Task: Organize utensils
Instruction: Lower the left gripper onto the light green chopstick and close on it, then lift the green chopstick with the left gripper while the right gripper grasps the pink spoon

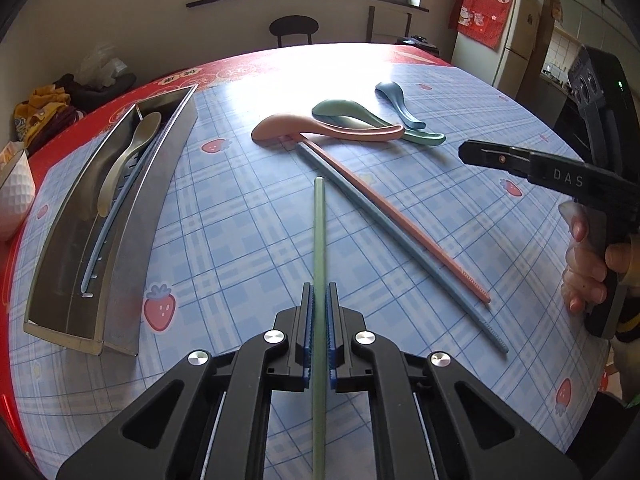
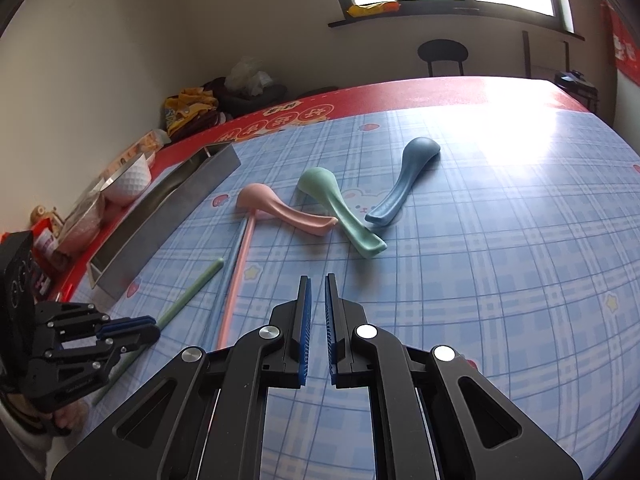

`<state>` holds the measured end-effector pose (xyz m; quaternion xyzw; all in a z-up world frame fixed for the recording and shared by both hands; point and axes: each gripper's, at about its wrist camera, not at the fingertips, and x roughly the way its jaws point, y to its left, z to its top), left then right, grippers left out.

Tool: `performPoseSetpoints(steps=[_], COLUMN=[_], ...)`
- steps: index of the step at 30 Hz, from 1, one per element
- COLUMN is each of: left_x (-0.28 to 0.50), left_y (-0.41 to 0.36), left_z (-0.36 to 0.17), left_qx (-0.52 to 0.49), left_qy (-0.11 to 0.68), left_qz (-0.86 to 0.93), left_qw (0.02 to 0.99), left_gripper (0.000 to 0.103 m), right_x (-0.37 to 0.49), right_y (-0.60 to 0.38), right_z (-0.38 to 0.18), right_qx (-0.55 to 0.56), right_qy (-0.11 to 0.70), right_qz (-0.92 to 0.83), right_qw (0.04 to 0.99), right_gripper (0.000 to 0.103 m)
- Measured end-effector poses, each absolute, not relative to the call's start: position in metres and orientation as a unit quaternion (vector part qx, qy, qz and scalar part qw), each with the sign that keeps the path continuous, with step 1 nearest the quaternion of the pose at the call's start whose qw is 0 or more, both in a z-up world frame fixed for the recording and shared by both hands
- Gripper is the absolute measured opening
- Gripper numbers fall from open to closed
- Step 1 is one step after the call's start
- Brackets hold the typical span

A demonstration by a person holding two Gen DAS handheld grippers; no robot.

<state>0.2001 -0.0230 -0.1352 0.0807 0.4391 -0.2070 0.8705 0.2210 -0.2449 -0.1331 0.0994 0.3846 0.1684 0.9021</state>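
Observation:
My left gripper [image 1: 319, 292] is shut on a green chopstick [image 1: 319, 232] and holds it above the table, pointing forward; it shows from the side in the right wrist view [image 2: 188, 294]. A steel utensil tray [image 1: 120, 236] at the left holds a pale spoon [image 1: 128, 156] and a blue chopstick [image 1: 116, 216]. On the cloth lie a pink spoon [image 1: 320, 128], a green spoon [image 1: 360, 118], a blue spoon [image 1: 400, 104], a pink chopstick [image 1: 400, 220] and a blue chopstick [image 1: 400, 240]. My right gripper [image 2: 317, 280] hangs empty above the table with a narrow gap between its jaws.
A white bowl [image 2: 130, 180] and snack packets [image 2: 72, 232] stand left of the tray [image 2: 168, 216]. Clothes and a bag [image 2: 208, 104] lie beyond the table's far left edge. A black stool [image 1: 294, 28] stands behind the table, a fridge [image 1: 508, 40] at the far right.

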Motion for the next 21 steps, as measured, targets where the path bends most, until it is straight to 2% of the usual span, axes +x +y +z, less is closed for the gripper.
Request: performPoseSetpoints(steps=[9,21], left_x=[0.223,0.235], left_y=[-0.017,-0.002], left_z=[-0.110,-0.112], left_qx=[0.015,-0.021], left_qy=[0.396,0.353], left_qz=[-0.205,-0.194], left_qw=[0.895,0.915], left_gripper=[0.006,0.006], right_x=[0.224,0.231], right_y=[-0.241,-0.219], right_z=[-0.135,-0.133], right_qx=[0.093,0.028], right_qy=[0.394,0.407], right_qz=[0.164,0.163], right_qw=[0.900,0.898], right_gripper=[0.008,0.008])
